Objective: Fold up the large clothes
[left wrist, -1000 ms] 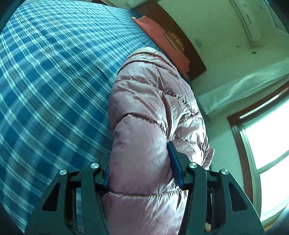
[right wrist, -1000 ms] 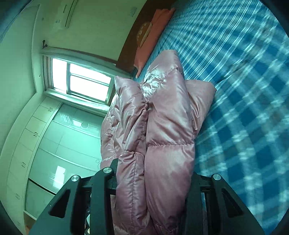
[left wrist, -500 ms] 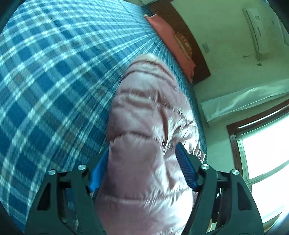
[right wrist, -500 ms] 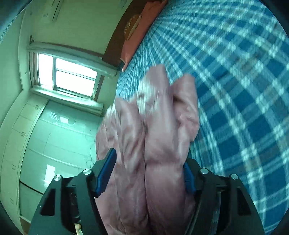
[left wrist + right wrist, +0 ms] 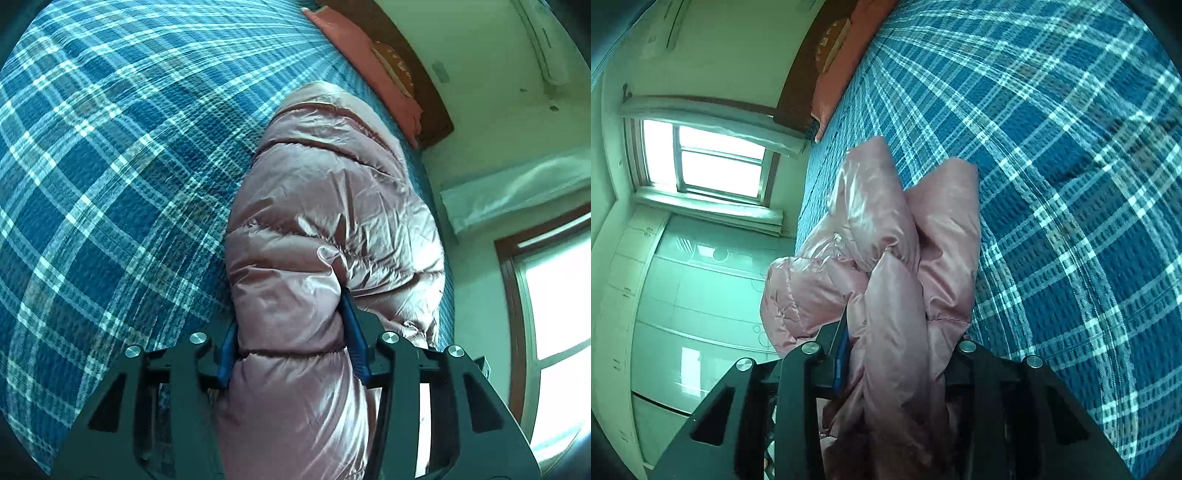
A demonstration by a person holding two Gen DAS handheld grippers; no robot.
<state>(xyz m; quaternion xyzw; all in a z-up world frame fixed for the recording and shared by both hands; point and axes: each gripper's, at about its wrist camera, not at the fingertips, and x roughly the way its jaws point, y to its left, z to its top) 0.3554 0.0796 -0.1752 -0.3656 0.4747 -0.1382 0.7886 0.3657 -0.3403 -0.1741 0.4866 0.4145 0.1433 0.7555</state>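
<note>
One jacket (image 5: 325, 229), one bed (image 5: 110, 166) — two tongs (image 5: 291, 336).

Both the left gripper (image 5: 290, 321) and the right gripper (image 5: 890, 332) have black angular frames, round silver screws on top, and blue pads inside the fingers.
</note>
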